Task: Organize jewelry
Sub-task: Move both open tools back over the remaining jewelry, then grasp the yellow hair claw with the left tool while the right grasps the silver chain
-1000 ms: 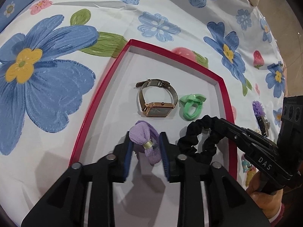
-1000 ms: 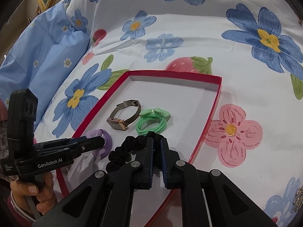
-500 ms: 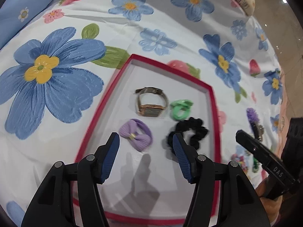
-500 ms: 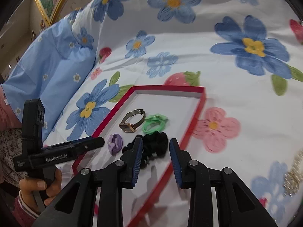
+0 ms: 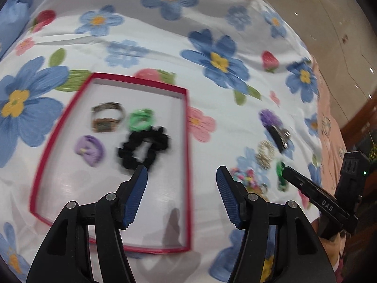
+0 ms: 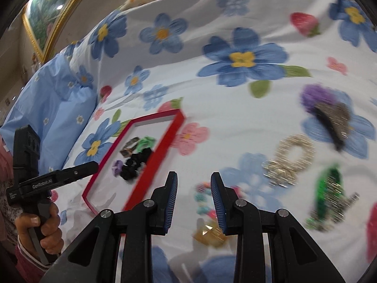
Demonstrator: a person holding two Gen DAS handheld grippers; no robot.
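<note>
Jaws of both tools stand apart and empty, the left gripper (image 5: 181, 176) wide, the right gripper (image 6: 194, 184) narrower over the loose pieces on the bedspread (image 6: 235, 122) beside the red tray (image 5: 187, 141). I judge the next pick is the bead bracelet (image 6: 203, 200), just beyond the right fingertips: come down with a pad on either side of its band, then close gently. Blur hides its long axis, so I cannot tell which way it points.
</note>
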